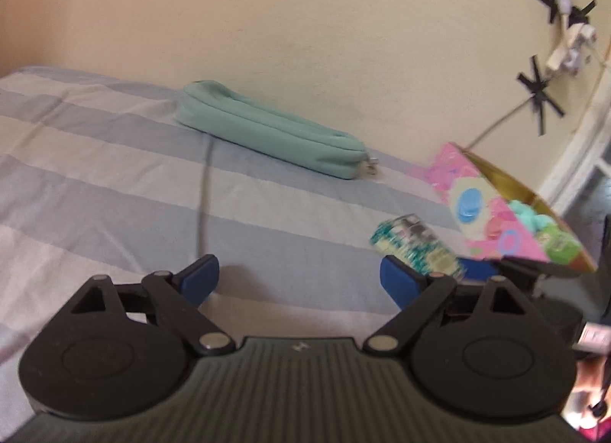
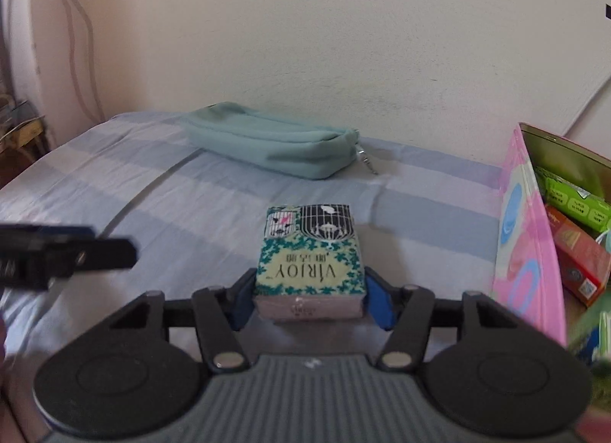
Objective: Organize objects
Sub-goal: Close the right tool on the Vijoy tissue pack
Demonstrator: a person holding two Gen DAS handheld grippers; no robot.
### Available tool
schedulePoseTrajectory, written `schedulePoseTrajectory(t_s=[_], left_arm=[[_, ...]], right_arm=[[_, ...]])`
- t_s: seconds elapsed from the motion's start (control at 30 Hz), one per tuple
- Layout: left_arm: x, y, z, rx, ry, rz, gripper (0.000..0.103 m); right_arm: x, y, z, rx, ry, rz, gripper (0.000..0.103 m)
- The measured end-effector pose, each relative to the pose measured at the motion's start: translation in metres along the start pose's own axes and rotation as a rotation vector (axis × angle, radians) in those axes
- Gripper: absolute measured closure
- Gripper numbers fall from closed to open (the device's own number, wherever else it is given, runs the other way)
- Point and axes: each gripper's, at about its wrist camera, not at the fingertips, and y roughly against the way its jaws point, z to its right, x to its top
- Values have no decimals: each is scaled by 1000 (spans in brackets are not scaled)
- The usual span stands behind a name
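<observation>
Squarely between the right gripper's (image 2: 310, 299) clenched fingers — the tissue pack (image 2: 310, 259); left gripper (image 1: 299, 278) released, seemingly empty.

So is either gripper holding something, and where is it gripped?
The right gripper clamps the tissue pack by its two side edges at the near end. The left gripper holds nothing.

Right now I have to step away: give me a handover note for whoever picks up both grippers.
Right gripper: shut on the Virjoy tissue pack, held above the striped bed sheet.
Left gripper: open, holding nothing, off to the left of the pack.
Pink box: on the right, open, already holding green and red packets.
Teal zip pouch: lying closed on the sheet by the wall, untouched.
Done: pack picked up.
Left: probably carry the pack right and drop it in the box; then likely deal with the pouch.
</observation>
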Motion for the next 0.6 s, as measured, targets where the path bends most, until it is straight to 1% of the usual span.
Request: schedulePoseTrajectory(t_s=[0.07, 0.17, 0.23, 0.27, 0.33, 0.37, 0.43, 0.5, 0.6], left_arm=[[-2, 1, 5, -124, -3, -13, 10], [-11, 2, 25, -264, -79, -42, 10], [-19, -1, 41, -367, -130, -97, 10], [-23, -3, 49, -409, -156, -131, 10], [-32, -4, 65, -437, -211, -171, 11], [-39, -4, 74, -442, -246, -185, 11], [-45, -3, 84, -450, -279, -204, 11], [-51, -5, 87, -453, -283, -231, 11], [-56, 1, 90, -434, -296, -226, 12]], right_arm=[[-20, 25, -6, 45, 35, 2, 46], [-46, 61, -12, 112, 93, -2, 45], [-63, 83, -11, 147, 118, -10, 43], [-71, 94, -9, 139, 127, 3, 38], [-83, 107, -7, 104, 118, -7, 28], [-89, 112, -4, 86, 106, -1, 27], [-97, 121, 2, 77, 71, 12, 26], [-100, 125, 6, 73, 39, 24, 26], [-97, 125, 9, 76, 21, 34, 26]])
